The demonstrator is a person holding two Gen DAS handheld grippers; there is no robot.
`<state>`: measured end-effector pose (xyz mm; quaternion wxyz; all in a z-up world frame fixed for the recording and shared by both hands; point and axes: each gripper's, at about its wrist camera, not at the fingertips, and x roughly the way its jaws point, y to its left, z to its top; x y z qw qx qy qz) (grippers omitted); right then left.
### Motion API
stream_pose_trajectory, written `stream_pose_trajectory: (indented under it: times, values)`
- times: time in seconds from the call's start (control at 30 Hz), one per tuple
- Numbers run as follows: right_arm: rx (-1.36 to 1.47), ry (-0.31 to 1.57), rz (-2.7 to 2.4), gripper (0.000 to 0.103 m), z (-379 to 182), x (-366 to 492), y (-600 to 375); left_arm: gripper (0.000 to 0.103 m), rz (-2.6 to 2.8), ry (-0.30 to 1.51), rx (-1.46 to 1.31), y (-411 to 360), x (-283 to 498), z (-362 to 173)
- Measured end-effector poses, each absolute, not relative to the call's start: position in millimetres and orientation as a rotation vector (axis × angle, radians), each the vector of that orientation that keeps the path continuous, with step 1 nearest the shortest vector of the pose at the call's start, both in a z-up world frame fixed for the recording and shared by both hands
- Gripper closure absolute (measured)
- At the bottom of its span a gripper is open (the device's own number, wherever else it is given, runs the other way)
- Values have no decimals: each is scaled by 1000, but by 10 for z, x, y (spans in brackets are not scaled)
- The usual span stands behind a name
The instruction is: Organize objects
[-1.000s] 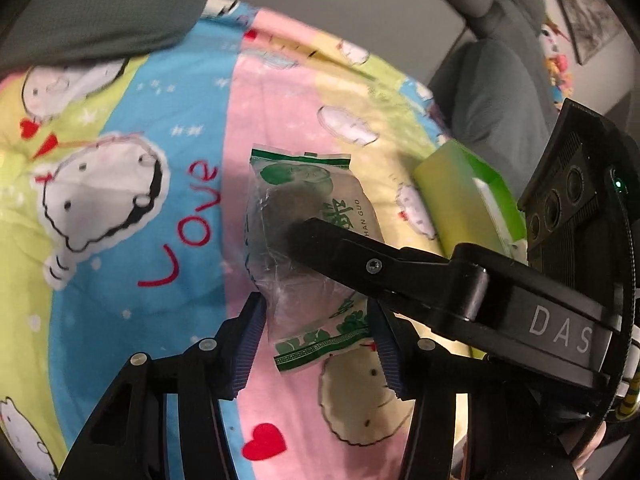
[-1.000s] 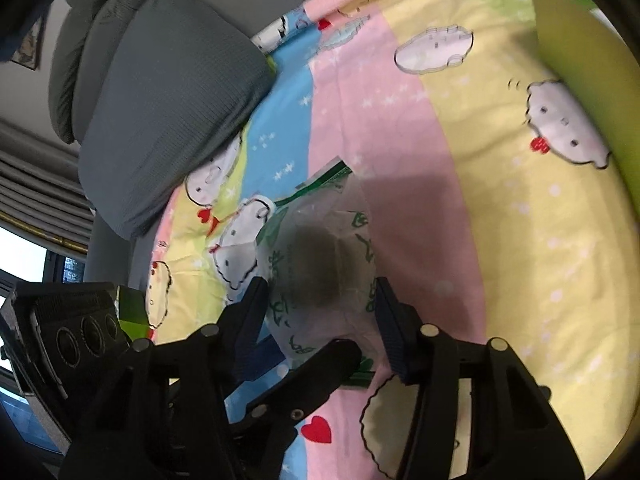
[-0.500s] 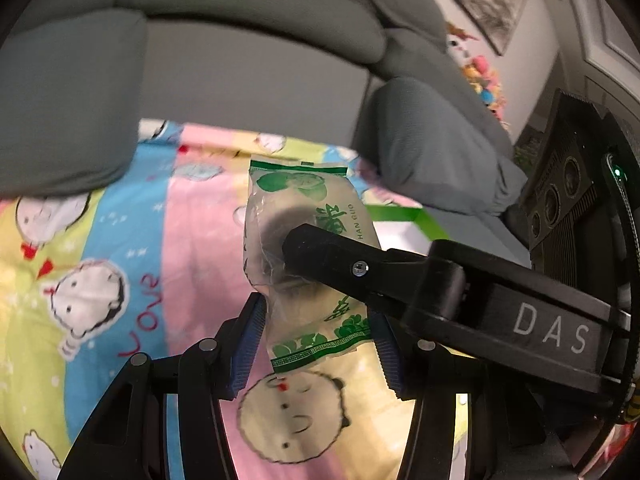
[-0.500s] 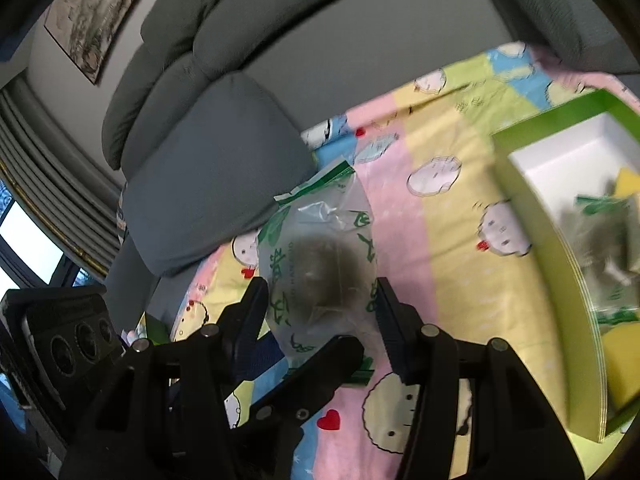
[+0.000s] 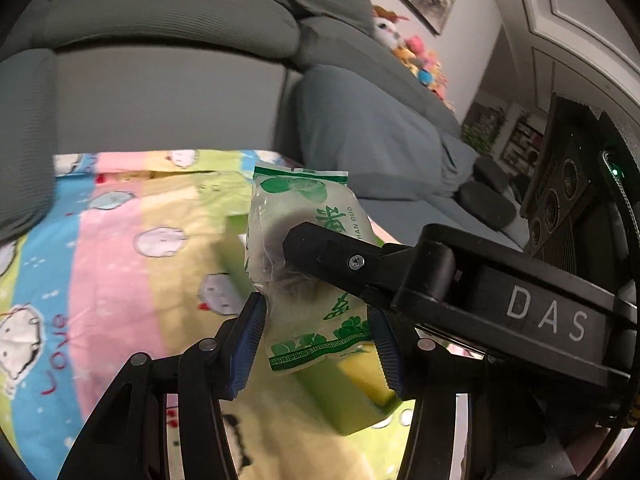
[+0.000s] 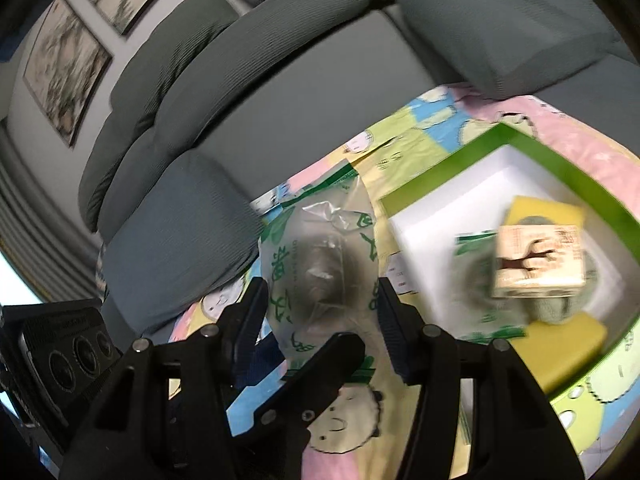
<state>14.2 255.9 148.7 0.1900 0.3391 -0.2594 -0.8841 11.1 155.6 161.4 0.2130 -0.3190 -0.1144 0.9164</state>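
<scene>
Both grippers hold one clear snack packet with green print and a dark round cake inside (image 5: 304,264), lifted above the cartoon bedsheet. My left gripper (image 5: 316,332) is shut on its lower end. My right gripper (image 6: 320,316) is shut on the same packet (image 6: 320,264), its finger crossing the left wrist view. A green box with white inside (image 6: 452,168) lies to the right in the right wrist view, holding a similar packet (image 6: 480,280), a beige carton (image 6: 536,264) and yellow sponges (image 6: 560,340). The box's green side (image 5: 344,400) shows under the packet.
The colourful cartoon sheet (image 5: 120,280) covers the surface. A grey sofa with cushions (image 5: 160,40) stands behind it. Plush toys (image 5: 412,56) sit on the sofa back at the right. Framed pictures (image 6: 64,60) hang on the wall.
Both grippers have lifted the packet off the sheet and carried it toward the green box, which has come into view on the right and under the packet.
</scene>
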Motion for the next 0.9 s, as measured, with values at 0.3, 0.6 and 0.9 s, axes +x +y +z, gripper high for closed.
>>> stream_pose_trajectory:
  times: [0.3, 0.6, 0.9]
  values:
    - [1036, -898, -2560, 48, 1289, 158, 3106, 49, 2405, -278, -984, 2078, -141, 1433]
    - [1171, -978, -2615, 48, 1048, 133, 3400, 49, 2329, -286, -1085, 2367, -275, 1217]
    - [1142, -1049, -2707, 25, 1086, 220, 3559, 28, 2376, -243, -1073, 2360, -154, 1302]
